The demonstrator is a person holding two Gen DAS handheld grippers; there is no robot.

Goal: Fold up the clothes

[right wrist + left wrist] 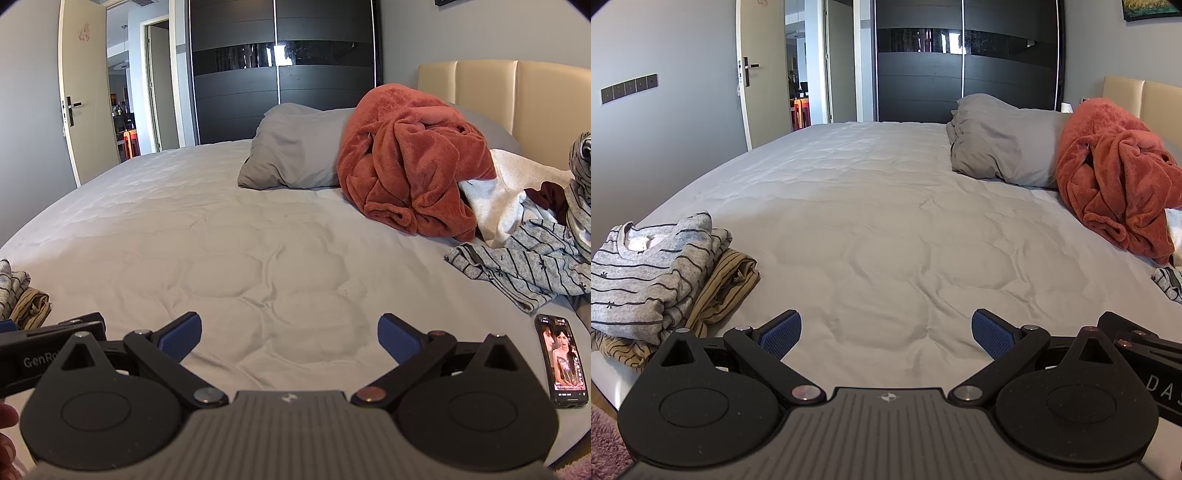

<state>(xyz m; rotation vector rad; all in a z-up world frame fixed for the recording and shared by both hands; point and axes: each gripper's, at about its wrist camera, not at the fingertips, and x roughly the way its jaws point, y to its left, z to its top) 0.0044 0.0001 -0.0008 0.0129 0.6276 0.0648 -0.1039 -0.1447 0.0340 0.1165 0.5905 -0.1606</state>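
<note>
1. Left wrist view, counts: two folded garments sit stacked at the near left edge of the bed point(871, 206), a grey striped top point(646, 273) lying on a mustard striped piece point(727, 291). One grey pillow point(1004, 144) lies at the far right, and one rust-red fleece point(1115, 177) is heaped just beside it, touching it. A scrap of grey striped fabric point(1171, 282) shows at the right border.
2. Left wrist view, pose: the left tool point(886, 332) hangs low over the bare middle of the sheet, pointing toward the dark wardrobe point(964, 59). Its two blue pads point(781, 332) stand wide apart with nothing between them.
3. Right wrist view, counts: the same single pillow point(295, 147) and single fleece point(413, 162) appear, with a loose pile of unfolded clothes to the right of them: one white garment point(495, 199), one grey striped garment point(532, 262) spread flat, and a dark red item point(546, 194) (too crumpled to name). One phone point(563, 363) with a lit screen lies on the bed near the right pad. The folded stack point(22, 291) shows at the left edge.
4. Right wrist view, pose: the right tool point(290, 334) is level above the empty sheet, well apart from the unfolded pile, its jaws spread and gripping nothing. Part of a hand point(7, 432) shows at the lower left corner.
</note>
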